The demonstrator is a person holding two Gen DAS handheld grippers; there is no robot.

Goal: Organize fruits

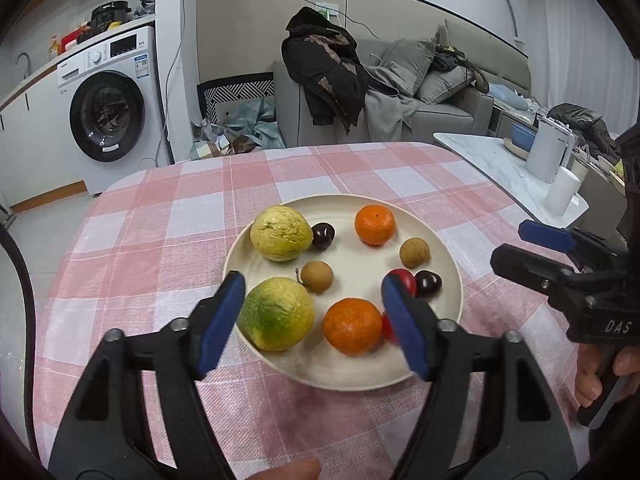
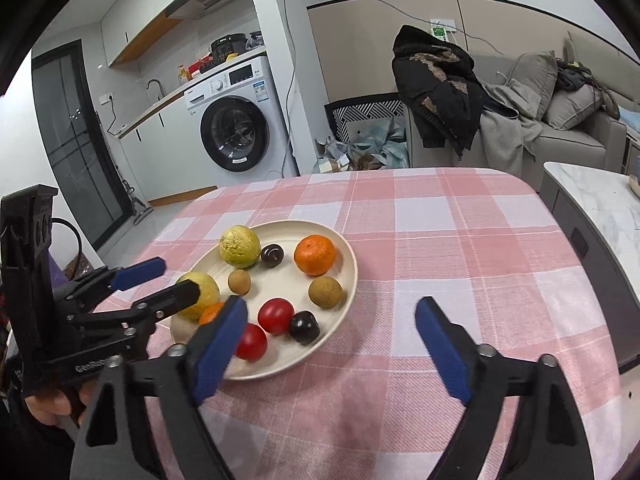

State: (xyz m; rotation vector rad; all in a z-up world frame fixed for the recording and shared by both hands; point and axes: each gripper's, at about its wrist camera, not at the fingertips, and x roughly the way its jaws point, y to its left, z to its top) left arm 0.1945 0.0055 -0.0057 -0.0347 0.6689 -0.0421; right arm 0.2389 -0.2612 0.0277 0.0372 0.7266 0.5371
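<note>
- Left wrist view: the left gripper [image 1: 314, 324] hangs with its jaws spread wide over the near side of a cream plate [image 1: 448, 312] on a pink-and-white checked tablecloth [image 1: 160, 240], grasping nothing.
- Between its blue pads [image 1: 220, 320] sit a green-yellow guava [image 1: 277, 313] and an orange mandarin [image 1: 352, 331].
- Farther back on the plate lie a 2nd yellow guava [image 1: 281, 233], a dark cherry [image 1: 322, 235], a 2nd mandarin [image 1: 374, 225], 2 brown longans [image 1: 317, 276] and [image 1: 414, 253], another cherry [image 1: 428, 285], and a red tomato [image 1: 406, 280] partly hidden behind the right pad.
- The right gripper [image 1: 532, 248] shows at the right edge, beside the plate, its jaws apart.
- Right wrist view: the right gripper [image 2: 330, 346] is released and empty, its span covering the plate's [image 2: 352, 280] right rim and bare cloth.
- 2 red tomatoes [image 2: 276, 315] and [image 2: 251, 342] lie near its left pad, next to a cherry [image 2: 305, 327].
- The left gripper [image 2: 168, 280] reaches in from the left over the near guava [image 2: 206, 286], jaws parted.
- A washing machine [image 2: 234, 116] stands behind the table.
</note>
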